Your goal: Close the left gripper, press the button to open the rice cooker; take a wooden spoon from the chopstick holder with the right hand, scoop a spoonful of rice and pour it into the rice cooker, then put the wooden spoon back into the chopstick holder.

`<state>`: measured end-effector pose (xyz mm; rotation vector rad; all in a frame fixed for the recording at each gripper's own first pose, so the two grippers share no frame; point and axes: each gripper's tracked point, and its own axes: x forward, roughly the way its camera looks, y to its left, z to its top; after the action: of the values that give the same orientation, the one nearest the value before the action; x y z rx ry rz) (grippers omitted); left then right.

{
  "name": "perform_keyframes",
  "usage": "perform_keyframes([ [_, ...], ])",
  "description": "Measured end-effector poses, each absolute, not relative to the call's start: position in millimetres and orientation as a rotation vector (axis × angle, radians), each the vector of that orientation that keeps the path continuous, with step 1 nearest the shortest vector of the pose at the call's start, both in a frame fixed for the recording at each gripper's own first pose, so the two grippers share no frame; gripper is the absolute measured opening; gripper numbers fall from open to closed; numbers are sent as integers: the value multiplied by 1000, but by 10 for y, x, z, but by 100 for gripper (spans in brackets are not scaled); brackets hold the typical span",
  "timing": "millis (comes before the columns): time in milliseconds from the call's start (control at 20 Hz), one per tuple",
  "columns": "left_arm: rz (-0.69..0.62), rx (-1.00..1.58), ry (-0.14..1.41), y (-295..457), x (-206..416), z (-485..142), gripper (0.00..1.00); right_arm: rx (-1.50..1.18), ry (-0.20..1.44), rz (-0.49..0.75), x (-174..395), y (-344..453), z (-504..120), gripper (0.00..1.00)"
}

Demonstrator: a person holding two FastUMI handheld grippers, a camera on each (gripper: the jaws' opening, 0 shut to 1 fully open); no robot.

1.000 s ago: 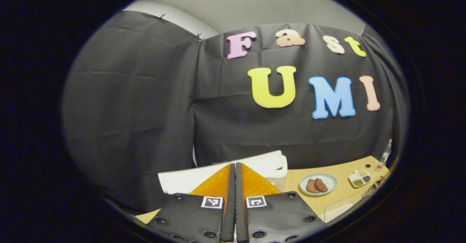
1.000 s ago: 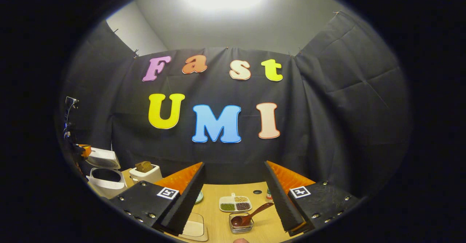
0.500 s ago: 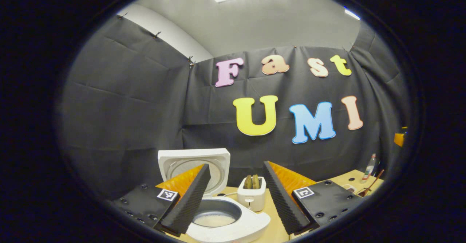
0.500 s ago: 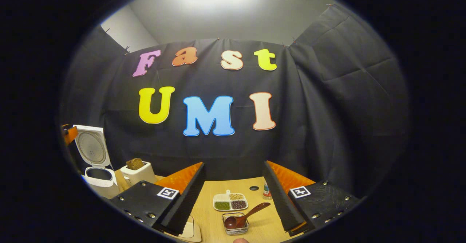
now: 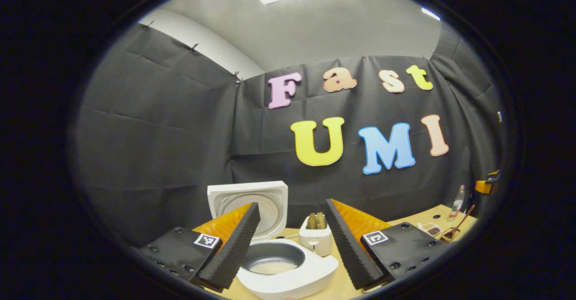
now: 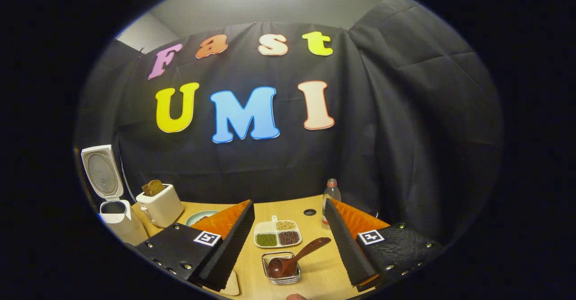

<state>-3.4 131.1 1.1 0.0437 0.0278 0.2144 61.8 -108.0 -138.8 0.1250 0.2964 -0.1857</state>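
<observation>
Left gripper view first: our left gripper [image 5: 288, 239] holds its jaws spread wide and empty, and the rice cooker [image 5: 288, 270] sits straight ahead between them, white and rounded, lid [image 5: 249, 201] standing upright behind the grey inner pot; just right of it stands a white toaster [image 5: 316, 239]. Right gripper view: the right gripper [image 6: 288, 241] is likewise spread, gripping nothing. Between and just below its jaws rests the wooden spoon [image 6: 294, 257], dark and glossy, bowl down in a clear glass holder [image 6: 281, 268], handle slanting up toward the right jaw. We judge this hand clearly nearer, and the grasp turns on closing across that slanted handle. Beyond the spoon lies a white divided dish [image 6: 276, 235] of grains
</observation>
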Motion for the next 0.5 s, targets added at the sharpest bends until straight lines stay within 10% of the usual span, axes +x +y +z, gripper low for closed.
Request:
perform_keyframes([
  [500,252,87,64,1325,-211,50,100,166,445,-216,737,-1372,-2250,96],
])
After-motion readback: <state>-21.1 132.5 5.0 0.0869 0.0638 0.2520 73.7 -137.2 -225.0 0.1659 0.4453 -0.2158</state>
